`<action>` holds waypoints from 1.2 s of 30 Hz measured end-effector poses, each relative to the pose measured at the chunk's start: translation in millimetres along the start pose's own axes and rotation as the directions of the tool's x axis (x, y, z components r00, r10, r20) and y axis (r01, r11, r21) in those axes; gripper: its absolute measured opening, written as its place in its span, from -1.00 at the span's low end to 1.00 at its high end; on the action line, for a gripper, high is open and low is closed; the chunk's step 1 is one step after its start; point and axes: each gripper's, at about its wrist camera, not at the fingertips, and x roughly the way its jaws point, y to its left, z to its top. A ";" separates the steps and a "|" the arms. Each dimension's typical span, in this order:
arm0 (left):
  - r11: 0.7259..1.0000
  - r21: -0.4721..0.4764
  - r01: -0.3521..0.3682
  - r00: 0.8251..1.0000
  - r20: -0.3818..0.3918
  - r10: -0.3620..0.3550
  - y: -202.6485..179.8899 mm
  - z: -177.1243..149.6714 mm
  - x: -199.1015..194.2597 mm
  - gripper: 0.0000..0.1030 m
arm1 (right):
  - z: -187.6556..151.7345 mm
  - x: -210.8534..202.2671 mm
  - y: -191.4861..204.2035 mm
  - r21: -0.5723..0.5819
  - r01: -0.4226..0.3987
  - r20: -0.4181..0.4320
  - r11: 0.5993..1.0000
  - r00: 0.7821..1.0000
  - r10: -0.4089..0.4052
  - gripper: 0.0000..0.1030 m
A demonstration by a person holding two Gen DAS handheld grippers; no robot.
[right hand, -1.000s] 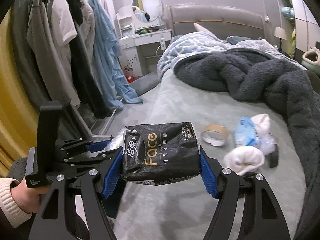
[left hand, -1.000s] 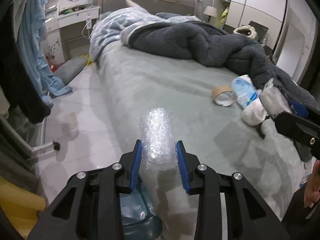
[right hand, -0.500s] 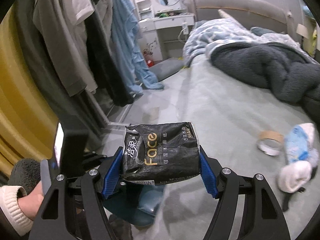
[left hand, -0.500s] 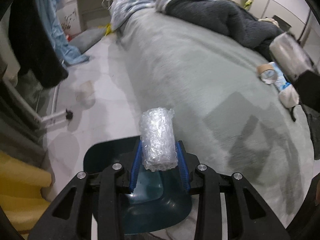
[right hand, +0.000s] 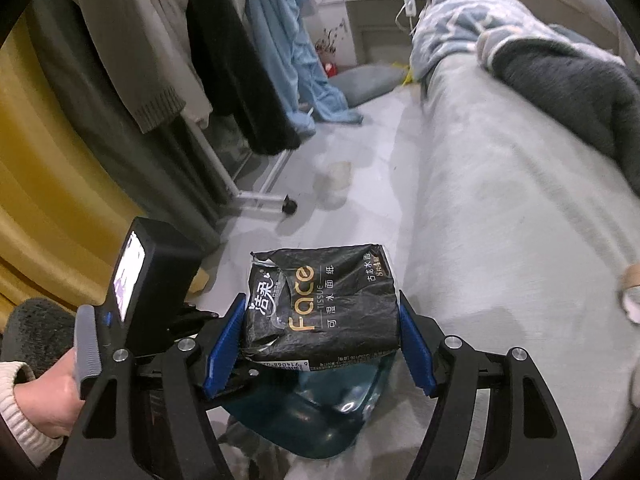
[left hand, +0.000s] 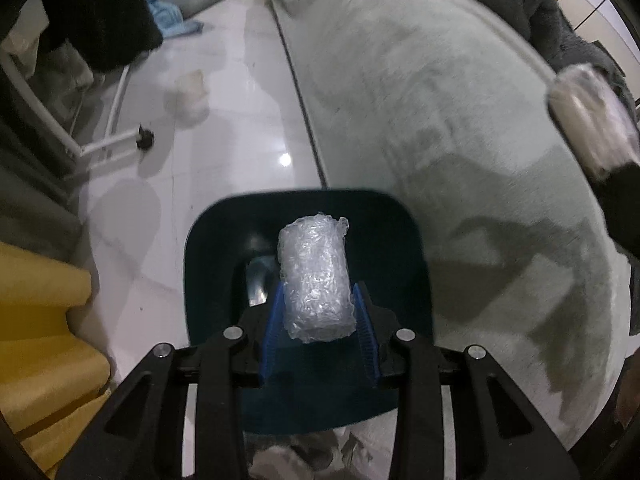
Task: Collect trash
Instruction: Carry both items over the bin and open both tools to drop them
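The left tongs [left hand: 318, 330] are gripping a bubble-wrap roll [left hand: 314, 276] between their blue pads; the roll is standing out past the fingertips toward the centre of the left wrist frame, directly over the open mouth of a dark teal bin [left hand: 404, 240] filling the lower middle. The right tongs [right hand: 320, 340] are clamping a black tissue pack [right hand: 324, 304], the pads pressing on its two short ends, in the lower centre of the right wrist frame, with the bin [right hand: 304, 420] showing just beneath the pack at the bottom.

The left wrist view is looking steeply down onto the white floor [left hand: 224, 120] at upper left and the grey-green bed [left hand: 440, 100] at right, and is catching a blurred piece of the other tool at the right edge. The right wrist view is taking in more of the room: hanging clothes [right hand: 208, 40] at upper left, a yellow curtain [right hand: 44, 184] at left, a dark blanket [right hand: 568, 84] at upper right, and the person's hand [right hand: 52, 404] with a cream cuff holding the left tool at lower left.

The roll is a clear, crinkled, glinting cylinder. The pack is crumpled and torn at its upper left corner, with gold "Face" lettering and white characters
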 end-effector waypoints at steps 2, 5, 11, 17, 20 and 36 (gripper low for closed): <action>1.000 -0.008 0.004 1.000 -0.025 -0.004 6.0 -2.1 3.0 -0.26 | 0.6 11.2 1.6 0.004 -0.005 -0.024 1.000 1.000 0.005 0.39; 1.000 -0.019 0.006 0.998 -0.060 -0.007 15.2 -5.4 5.2 -0.25 | 0.7 25.4 3.6 0.003 -0.008 -0.059 1.000 0.998 0.008 0.39; 1.000 -0.017 0.002 0.996 -0.094 -0.004 27.9 -10.5 6.8 0.14 | -5.2 50.3 7.4 0.001 0.000 -0.116 1.000 0.993 0.000 0.39; 1.000 -0.019 0.009 1.000 -0.019 -0.009 38.4 -7.0 -16.7 0.34 | -13.4 73.8 10.2 -0.006 0.017 -0.173 1.000 0.985 -0.018 0.39; 1.000 -0.018 0.000 1.000 0.022 0.000 42.9 -4.5 -29.3 0.37 | -21.1 82.8 9.5 -0.008 0.025 -0.203 1.000 0.979 -0.026 0.39; 0.998 -0.056 -0.005 0.939 0.342 0.023 76.6 3.5 -97.6 0.48 | -49.5 123.2 14.6 -0.053 0.057 -0.302 0.997 0.951 -0.070 0.41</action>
